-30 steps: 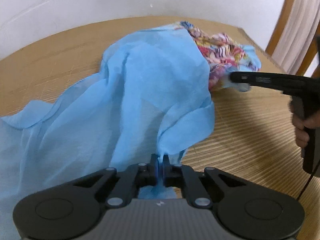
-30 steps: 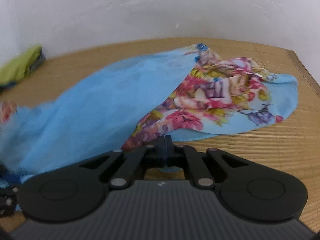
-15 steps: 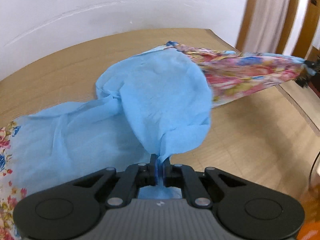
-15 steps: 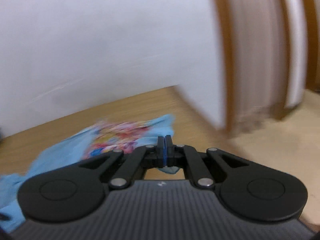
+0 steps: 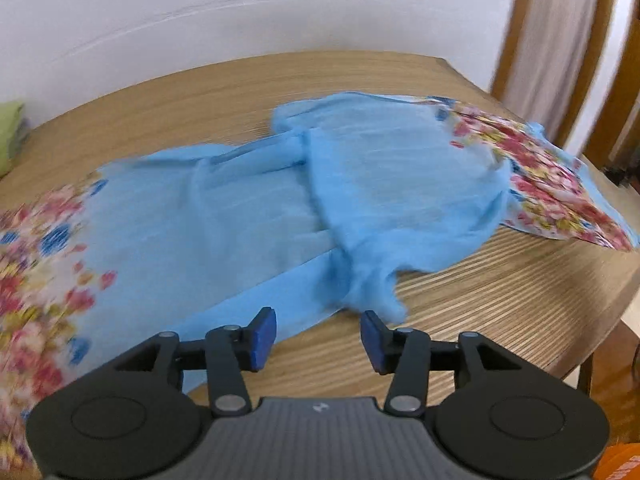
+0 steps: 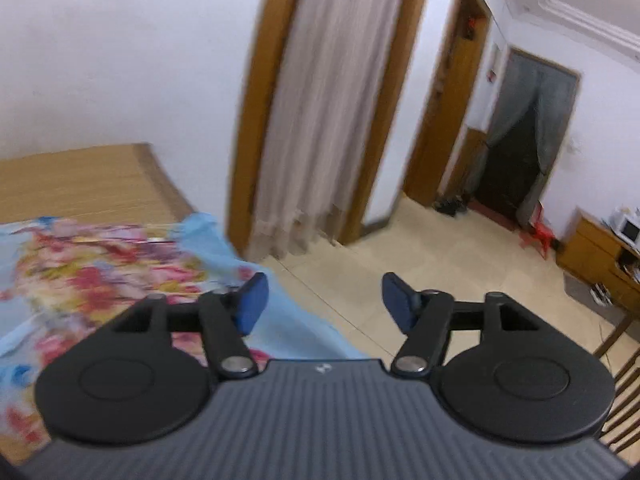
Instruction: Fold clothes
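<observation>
Light-blue sheer cloth [image 5: 248, 216] with floral borders, spread loosely across the surface. One plain blue flap doubled back over the middle, rumpled at its near tip. Flowered end draped at the right edge [image 6: 100, 268].

Looks like somebody's home, a bedroom I'd say: bamboo-mat bed [image 5: 500, 304] against a plain white wall [image 5: 240, 12], curtained doorway [image 6: 320, 112] at 12 o'clock, tiled floor [image 6: 460, 264], and a wooden cabinet [image 6: 596, 252] with a small appliance at 3 o'clock.
</observation>
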Available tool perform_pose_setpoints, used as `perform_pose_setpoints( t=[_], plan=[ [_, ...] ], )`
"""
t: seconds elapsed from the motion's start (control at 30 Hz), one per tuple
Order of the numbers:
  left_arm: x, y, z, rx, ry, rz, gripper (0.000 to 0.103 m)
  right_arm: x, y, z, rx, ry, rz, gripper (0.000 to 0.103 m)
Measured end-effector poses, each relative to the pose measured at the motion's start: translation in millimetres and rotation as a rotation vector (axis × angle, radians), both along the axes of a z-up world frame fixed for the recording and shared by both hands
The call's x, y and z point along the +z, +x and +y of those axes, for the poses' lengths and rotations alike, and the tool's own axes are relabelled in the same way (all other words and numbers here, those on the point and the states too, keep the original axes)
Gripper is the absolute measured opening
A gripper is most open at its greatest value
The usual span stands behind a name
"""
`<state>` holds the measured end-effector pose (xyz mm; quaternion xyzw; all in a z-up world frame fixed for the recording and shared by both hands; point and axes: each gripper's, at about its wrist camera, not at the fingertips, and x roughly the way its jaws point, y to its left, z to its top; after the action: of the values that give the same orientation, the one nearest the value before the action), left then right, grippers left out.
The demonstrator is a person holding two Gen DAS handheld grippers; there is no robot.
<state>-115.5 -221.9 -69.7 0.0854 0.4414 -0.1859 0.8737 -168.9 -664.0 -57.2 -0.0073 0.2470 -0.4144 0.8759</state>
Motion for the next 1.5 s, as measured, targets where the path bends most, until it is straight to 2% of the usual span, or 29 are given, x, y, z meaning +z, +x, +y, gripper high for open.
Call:
perform_pose_setpoints(
  t=[0.07,0.2,0.37,0.5,0.7,0.8,0.9,1.03,1.2,1.3,1.4,1.5],
  plan=[
    [2,-5,15,0.049,-0.008,0.004,0.051,-6,8,33,0.137,0.037,0.007,0.069],
    [3,-6,34,0.16,0.024,0.015,0.052,-20,43,99,0.473,0.158,0.04,0.069],
    [1,-17,65,0.247,0.054,0.027,0.053,-38,77,181,0.802,0.247,0.091,0.069],
    [0,-26,104,0.312,0.059,0.035,0.055,-47,80,234,0.95,0.262,0.137,0.069],
    [-7,-20,189,0.376,0.059,0.033,0.056,-42,69,304,1.098,0.254,0.131,0.069],
    [-12,-12,230,0.338,0.065,0.044,0.056,-42,55,350,1.129,0.197,0.158,0.069],
    [-16,-3,267,0.288,0.086,0.026,0.057,-48,50,387,1.092,0.159,0.172,0.069],
    [-25,17,310,0.287,0.109,0.043,0.057,-60,51,424,1.034,0.137,0.18,0.069],
    [-27,40,330,0.265,0.134,0.029,0.057,-67,79,420,0.876,0.325,0.14,0.069],
    [-30,55,332,0.279,0.137,0.031,0.057,-78,94,415,0.79,0.406,0.164,0.069],
    [-33,64,337,0.309,0.164,0.032,0.057,-90,96,417,0.8,0.458,0.244,0.069],
    [-38,73,348,0.336,0.215,0.026,0.057,-90,82,432,0.888,0.418,0.308,0.071]
  ],
)
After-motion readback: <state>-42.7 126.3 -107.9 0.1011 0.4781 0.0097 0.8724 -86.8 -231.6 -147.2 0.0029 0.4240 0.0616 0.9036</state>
